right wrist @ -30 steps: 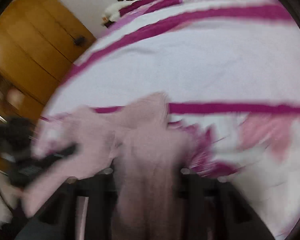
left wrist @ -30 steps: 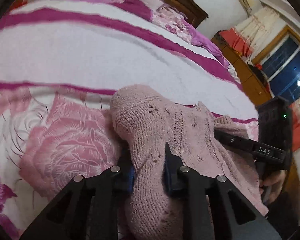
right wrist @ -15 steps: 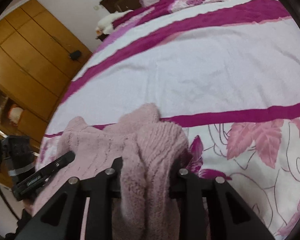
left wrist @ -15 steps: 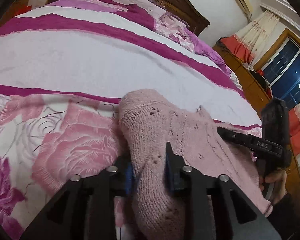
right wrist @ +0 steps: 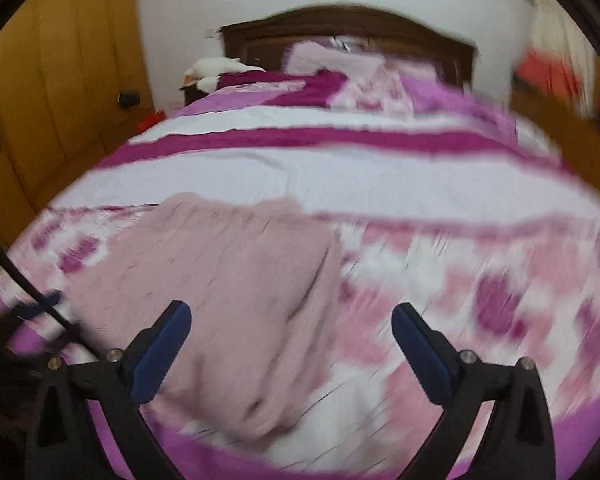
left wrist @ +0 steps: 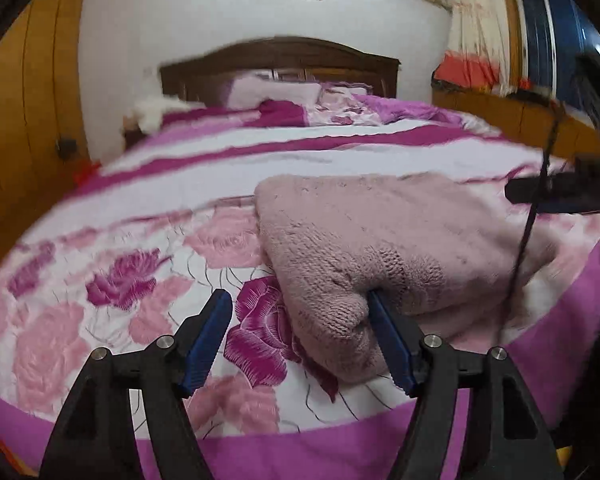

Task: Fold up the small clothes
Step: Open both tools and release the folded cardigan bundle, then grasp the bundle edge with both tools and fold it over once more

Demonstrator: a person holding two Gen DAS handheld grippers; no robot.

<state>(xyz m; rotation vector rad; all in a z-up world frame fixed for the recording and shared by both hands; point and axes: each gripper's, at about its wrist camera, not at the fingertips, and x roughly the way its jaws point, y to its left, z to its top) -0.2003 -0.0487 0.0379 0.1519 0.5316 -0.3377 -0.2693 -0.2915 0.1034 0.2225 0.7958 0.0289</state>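
Both tongs have let go of the pink sweater (left wrist: 380,236) they were pinching half a second ago and have pulled back toward the foot of the bed (left wrist: 100,280), so the headboard and far wall now fill the top of each view. Left tongs (left wrist: 300,340) are opening, about half spread; the sweater's near corner still sits between the blue pads, touching the one at 3 o'clock, but nothing presses it and the pad at 9 o'clock stands clear over the rose print. Right tongs (right wrist: 292,344) are opening too, close to their widest, and hold nothing; the sweater (right wrist: 228,288) lies under and just past the pad at 9 o'clock, while the pad at 3 o'clock hangs over bare bedcover (right wrist: 480,300). This view is smeared, so fine contact there cannot be told. From the left camera the sweater rests as a thick, doubled-over bundle at 1 o'clock, on the flowered band of the bed near its foot, with the right tongs (left wrist: 560,192) showing dark at 3 o'clock beyond it. I judge that 1 fold has just been laid down and released; the bundle looks lumpy and loose at the near edge, so another fold or some smoothing probably remains.
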